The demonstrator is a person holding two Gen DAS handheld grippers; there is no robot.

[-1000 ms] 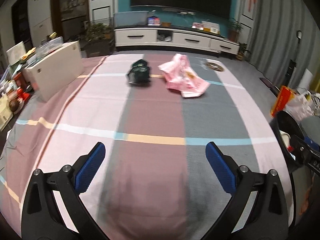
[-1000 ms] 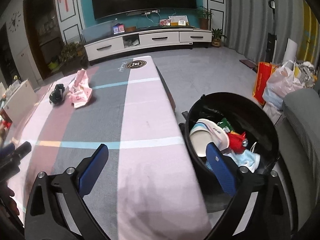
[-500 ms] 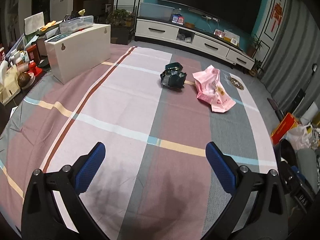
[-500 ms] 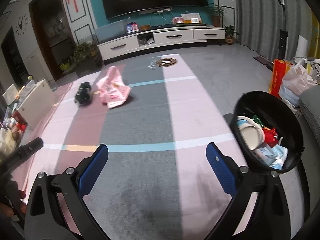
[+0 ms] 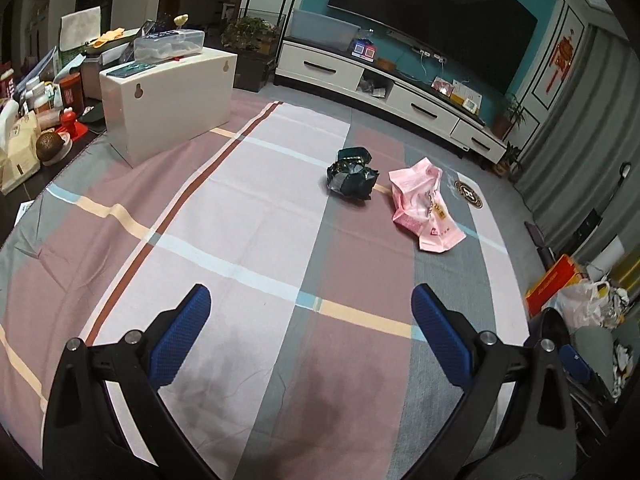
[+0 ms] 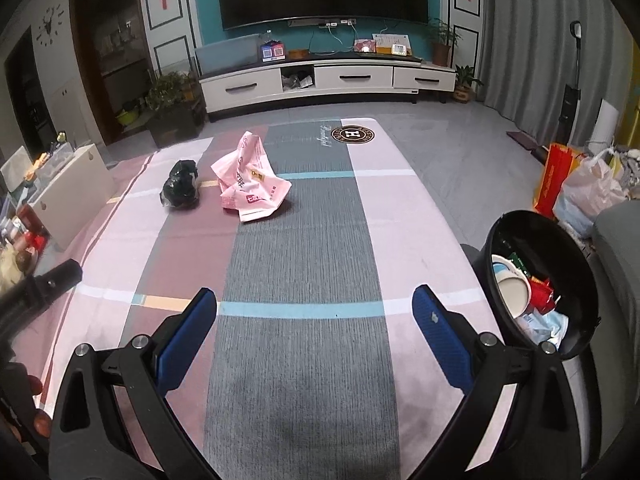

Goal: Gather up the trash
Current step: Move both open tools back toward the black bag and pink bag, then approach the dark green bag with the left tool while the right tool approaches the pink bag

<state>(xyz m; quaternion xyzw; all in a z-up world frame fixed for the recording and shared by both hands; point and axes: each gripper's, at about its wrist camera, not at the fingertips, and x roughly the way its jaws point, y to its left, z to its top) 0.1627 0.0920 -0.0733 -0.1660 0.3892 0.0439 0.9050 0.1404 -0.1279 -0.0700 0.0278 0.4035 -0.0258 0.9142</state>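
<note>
Right wrist: pink wrapper [image 6: 250, 184] well beyond claw [image 6: 316, 320]

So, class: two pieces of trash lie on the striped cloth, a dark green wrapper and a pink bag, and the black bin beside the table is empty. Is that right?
Not quite. The black bin is not empty: the right wrist view shows a white cup and other rubbish inside. The dark green wrapper and pink bag do lie on the striped cloth.
</note>
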